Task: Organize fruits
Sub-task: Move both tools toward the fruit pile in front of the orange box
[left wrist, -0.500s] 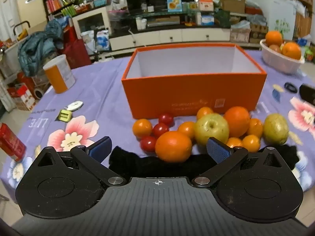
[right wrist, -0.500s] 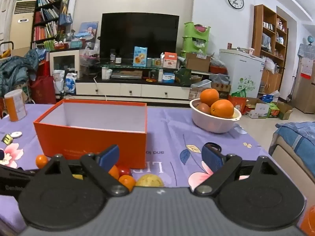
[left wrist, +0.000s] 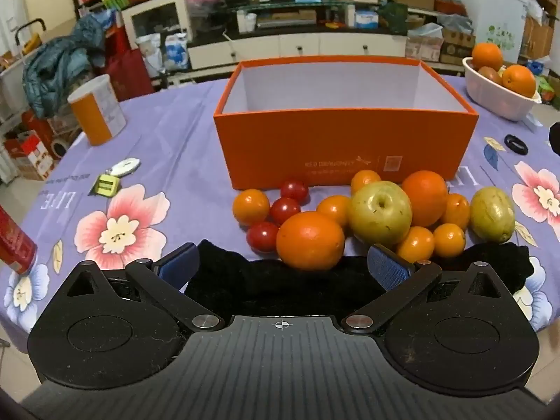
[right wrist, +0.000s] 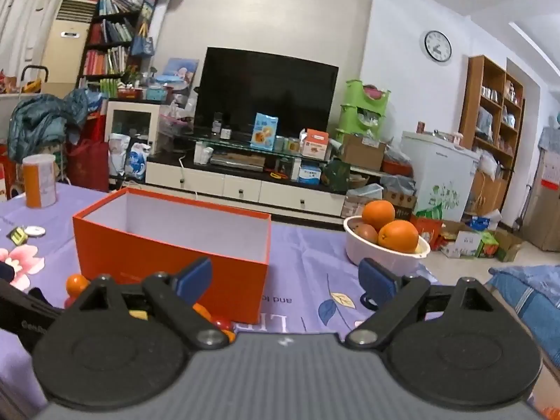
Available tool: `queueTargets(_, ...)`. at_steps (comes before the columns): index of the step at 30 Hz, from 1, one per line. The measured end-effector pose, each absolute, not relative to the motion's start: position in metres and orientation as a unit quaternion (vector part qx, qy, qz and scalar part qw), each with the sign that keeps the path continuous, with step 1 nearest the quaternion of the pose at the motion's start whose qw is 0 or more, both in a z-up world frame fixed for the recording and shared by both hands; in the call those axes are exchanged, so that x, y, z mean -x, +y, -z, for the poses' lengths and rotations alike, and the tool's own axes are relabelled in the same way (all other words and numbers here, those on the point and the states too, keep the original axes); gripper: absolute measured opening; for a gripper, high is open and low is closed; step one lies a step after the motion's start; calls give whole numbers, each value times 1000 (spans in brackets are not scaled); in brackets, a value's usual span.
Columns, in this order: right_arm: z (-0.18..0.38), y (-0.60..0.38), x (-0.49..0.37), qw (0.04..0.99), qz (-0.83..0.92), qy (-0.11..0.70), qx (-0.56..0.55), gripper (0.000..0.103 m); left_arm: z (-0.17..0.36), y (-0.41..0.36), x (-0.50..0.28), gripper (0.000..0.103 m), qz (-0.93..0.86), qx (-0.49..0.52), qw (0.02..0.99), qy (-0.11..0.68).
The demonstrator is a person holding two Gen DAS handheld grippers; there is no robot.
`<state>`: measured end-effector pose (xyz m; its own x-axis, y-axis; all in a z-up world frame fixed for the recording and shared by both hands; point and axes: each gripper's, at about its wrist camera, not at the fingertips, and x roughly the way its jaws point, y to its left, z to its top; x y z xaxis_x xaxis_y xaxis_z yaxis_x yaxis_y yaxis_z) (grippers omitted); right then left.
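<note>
An open orange box (left wrist: 344, 147) stands on the purple floral tablecloth, its inside empty. In front of it lies a pile of fruit: a big orange (left wrist: 309, 240), a green apple (left wrist: 379, 211), another orange (left wrist: 425, 197), a yellow-green fruit (left wrist: 491, 213), several small tangerines and three red tomatoes (left wrist: 285, 210). My left gripper (left wrist: 283, 266) is open, just short of the big orange, over a black cloth (left wrist: 252, 280). My right gripper (right wrist: 285, 278) is open and empty, raised beside the box (right wrist: 168, 241), to its right.
A white bowl (left wrist: 497, 94) with oranges stands at the back right; it also shows in the right wrist view (right wrist: 381, 255). An orange-and-white can (left wrist: 96, 110) stands at the left. A red can (left wrist: 14, 241), a small tape measure (left wrist: 106, 185) and a black ring (left wrist: 516, 143) lie on the cloth.
The left gripper has hardly moved. The right gripper has risen and tilted a little, so the box and bowl sit lower in its view.
</note>
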<state>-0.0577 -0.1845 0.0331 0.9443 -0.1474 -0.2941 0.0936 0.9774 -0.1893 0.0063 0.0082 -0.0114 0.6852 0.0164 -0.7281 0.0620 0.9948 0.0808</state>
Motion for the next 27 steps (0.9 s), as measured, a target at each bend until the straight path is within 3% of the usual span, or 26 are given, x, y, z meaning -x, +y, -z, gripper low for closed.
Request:
queueTargets(8, -45, -228, 77, 995, 75, 66, 22, 91, -2, 65, -13, 82, -28, 10, 931, 364)
queueTargets(14, -50, -250, 77, 996, 75, 54, 9, 91, -4, 105, -12, 82, -59, 41, 935, 347)
queueTargets(17, -45, -260, 68, 995, 53, 78, -32, 91, -7, 115, -11, 82, -43, 63, 938, 338)
queueTargets(22, -22, -249, 25, 978, 29, 205, -13, 91, -12, 115, 3, 82, 15, 107, 950, 293)
queueTargets(27, -17, -244, 7, 980, 4, 198, -23, 91, -11, 102, 1, 82, 28, 82, 950, 300)
